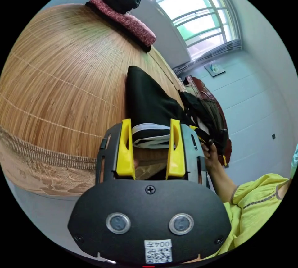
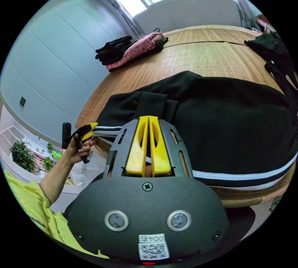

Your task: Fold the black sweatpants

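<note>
The black sweatpants (image 2: 229,125) lie spread across the near part of a bamboo-mat-covered bed (image 2: 198,56), their white side stripes running along the edge closest to the person. In the left gripper view the same sweatpants (image 1: 149,106) appear as a narrow dark mass reaching away over the mat, with the striped hem lying between the yellow jaws.

The left claw (image 1: 151,126) stands wide, one jaw on either side of the striped hem, neither pressing on it. Seen from the right gripper view, the left claw (image 2: 88,129) hangs at the corner of the sweatpants, held up by a hand (image 2: 76,151) on its black handle. The right claw (image 2: 148,122) has its jaws drawn together until they touch, tips over the black fabric near the waistband; whether any cloth is caught between them I cannot tell.

At the far side of the bed rests a stack of folded clothes (image 2: 132,49), a pink speckled piece with black ones. Another dark garment (image 2: 270,44) lies at the far right edge. A window (image 1: 198,16) lights the pale wall behind. The person's sleeve (image 1: 257,193) is yellow-green.
</note>
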